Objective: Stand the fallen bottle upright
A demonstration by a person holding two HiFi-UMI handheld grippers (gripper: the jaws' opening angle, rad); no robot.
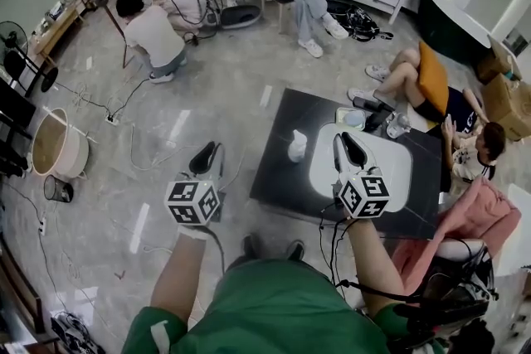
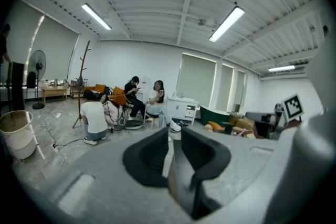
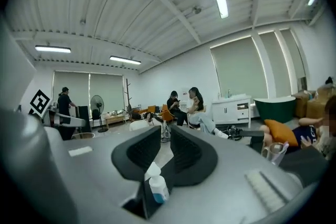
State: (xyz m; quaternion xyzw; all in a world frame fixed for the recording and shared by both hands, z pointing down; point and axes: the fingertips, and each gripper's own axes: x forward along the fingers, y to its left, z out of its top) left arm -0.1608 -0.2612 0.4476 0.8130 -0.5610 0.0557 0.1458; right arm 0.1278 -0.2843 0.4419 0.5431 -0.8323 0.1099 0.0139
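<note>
The bottle point(image 1: 297, 147) seems upright on the table point(image 1: 278, 178); left gripper point(image 1: 207, 155) and right gripper point(image 1: 348, 147) hang clear to spare it, empty, jaws barely apart.

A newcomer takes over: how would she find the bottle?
Find the dark low table in front of the person. Left of its white mat stands a small pale bottle, alone on the dark top, unlike the containers clustered at the far edge.
</note>
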